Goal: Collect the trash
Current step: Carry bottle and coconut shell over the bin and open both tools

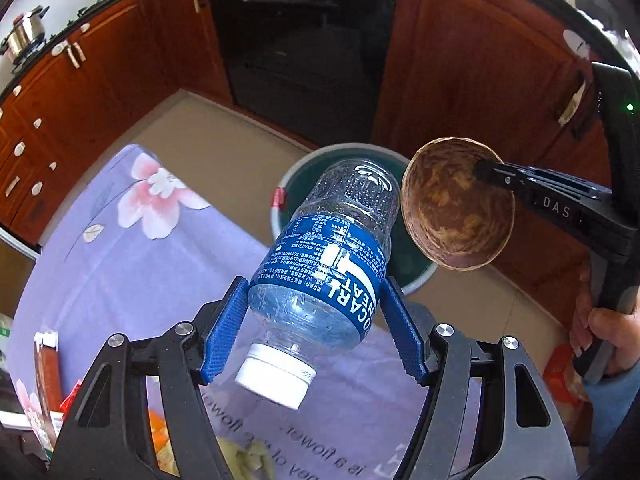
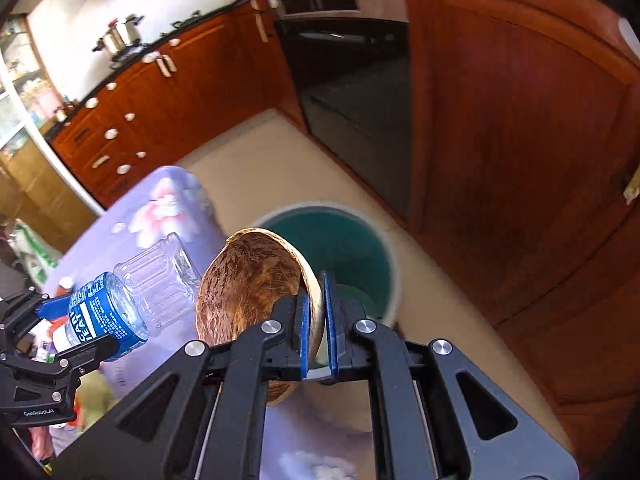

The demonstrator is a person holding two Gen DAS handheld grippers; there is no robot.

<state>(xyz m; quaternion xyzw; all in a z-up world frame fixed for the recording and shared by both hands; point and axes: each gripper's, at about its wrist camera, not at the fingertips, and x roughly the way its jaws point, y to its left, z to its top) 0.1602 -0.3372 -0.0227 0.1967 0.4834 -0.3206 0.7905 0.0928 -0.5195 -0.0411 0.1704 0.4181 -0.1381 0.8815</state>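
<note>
My left gripper (image 1: 312, 300) is shut on a clear plastic bottle (image 1: 332, 248) with a blue label and white cap, held tilted with its base toward a round green-lined bin (image 1: 292, 176) on the floor. My right gripper (image 2: 316, 300) is shut on the rim of a brown half fruit shell (image 2: 248, 280), held above the bin (image 2: 360, 240). The shell (image 1: 456, 208) and right gripper (image 1: 492, 172) show to the right of the bottle in the left wrist view. The bottle (image 2: 132, 296) and left gripper (image 2: 60, 332) show at the left in the right wrist view.
A table with a lilac flowered cloth (image 1: 132, 240) lies below, with packets and scraps (image 1: 48, 368) at its left edge. Red-brown cabinets (image 1: 472, 72) and a black oven (image 1: 304, 48) stand behind the bin. The floor is beige tile (image 2: 260, 168).
</note>
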